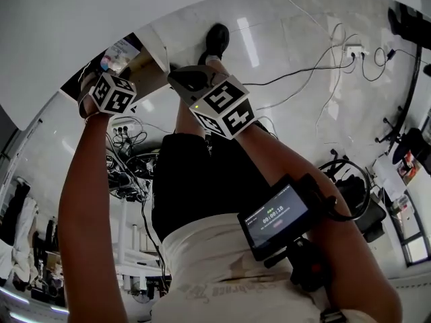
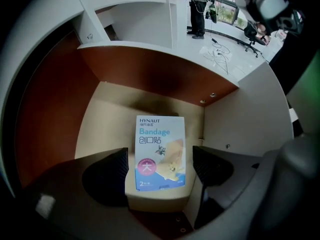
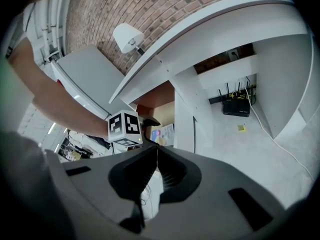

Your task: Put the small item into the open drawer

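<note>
- Your left gripper (image 2: 159,168) is wide open. Its jaws sit one on each side of the box (image 2: 160,151), with a gap on both sides.
- The box lies inside the open drawer (image 2: 107,116), on its floor.
- Your right gripper (image 3: 156,156) is closed tight, with nothing in it.

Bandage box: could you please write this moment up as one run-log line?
bandage box: lying flat in open drawer | left hand-held gripper: open, jaws flanking box | right hand-held gripper: shut, empty
</note>
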Demonstrator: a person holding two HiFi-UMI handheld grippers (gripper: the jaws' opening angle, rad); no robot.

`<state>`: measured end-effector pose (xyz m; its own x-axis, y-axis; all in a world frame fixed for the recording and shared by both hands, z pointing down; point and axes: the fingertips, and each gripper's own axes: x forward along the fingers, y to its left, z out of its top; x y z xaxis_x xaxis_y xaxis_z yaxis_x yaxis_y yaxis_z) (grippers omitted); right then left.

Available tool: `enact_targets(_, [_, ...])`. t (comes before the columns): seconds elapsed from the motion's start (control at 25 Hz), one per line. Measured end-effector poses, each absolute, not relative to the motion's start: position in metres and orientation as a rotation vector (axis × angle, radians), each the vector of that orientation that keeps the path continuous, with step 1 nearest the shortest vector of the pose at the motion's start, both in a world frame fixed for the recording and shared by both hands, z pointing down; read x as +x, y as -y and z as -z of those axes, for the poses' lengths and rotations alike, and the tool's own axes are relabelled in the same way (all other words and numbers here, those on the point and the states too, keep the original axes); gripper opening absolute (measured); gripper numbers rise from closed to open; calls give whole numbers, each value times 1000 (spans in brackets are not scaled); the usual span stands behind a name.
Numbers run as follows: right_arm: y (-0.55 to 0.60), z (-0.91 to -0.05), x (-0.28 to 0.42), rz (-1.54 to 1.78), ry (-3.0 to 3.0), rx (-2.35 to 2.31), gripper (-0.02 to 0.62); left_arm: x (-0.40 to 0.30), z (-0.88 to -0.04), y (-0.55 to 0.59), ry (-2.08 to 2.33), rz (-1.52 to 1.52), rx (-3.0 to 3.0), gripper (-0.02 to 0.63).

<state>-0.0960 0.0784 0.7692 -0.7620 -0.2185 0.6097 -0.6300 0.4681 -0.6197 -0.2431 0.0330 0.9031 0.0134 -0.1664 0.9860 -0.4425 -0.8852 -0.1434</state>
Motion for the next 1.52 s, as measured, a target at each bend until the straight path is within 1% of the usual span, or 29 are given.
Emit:
enact_targets(0.36, [-79,-760,-105,-1201,2277,688,6,-254,-880,-38,691,-1974,2071,385])
enact_targets(0.72, [-84,-746,-113,-1174,2270,679,6,-250,-853,-73,655,-1874,2054,377])
enact_targets(0.84, [-82,-737,-118,-1157,2277,676,6,-249,-834,-70,691,-1858,2103,336])
enact_targets(0.96, [-80,-727,-124,-1131,2292,669,6,-244,-810,-66,767,-1788,2142,317])
enact_targets(1.08, [-81,-719,-128,-1111,2291,660,6,-239,-790,-71,809,-1739,2168,284])
enact_targets(1.24, [-81,-712,-131,-1080,2286,648,6,-240,-774,-82,834,-1712,2178,265])
enact_targets(1.32, [-83,-707,-131,-1061,2281,639,6,-244,-768,-89,856,-1688,2166,242])
enact_targets(1.52, [-88,-697,-135,-1022,2260,622,6,-261,-745,-103,1003,-1488,2053,187])
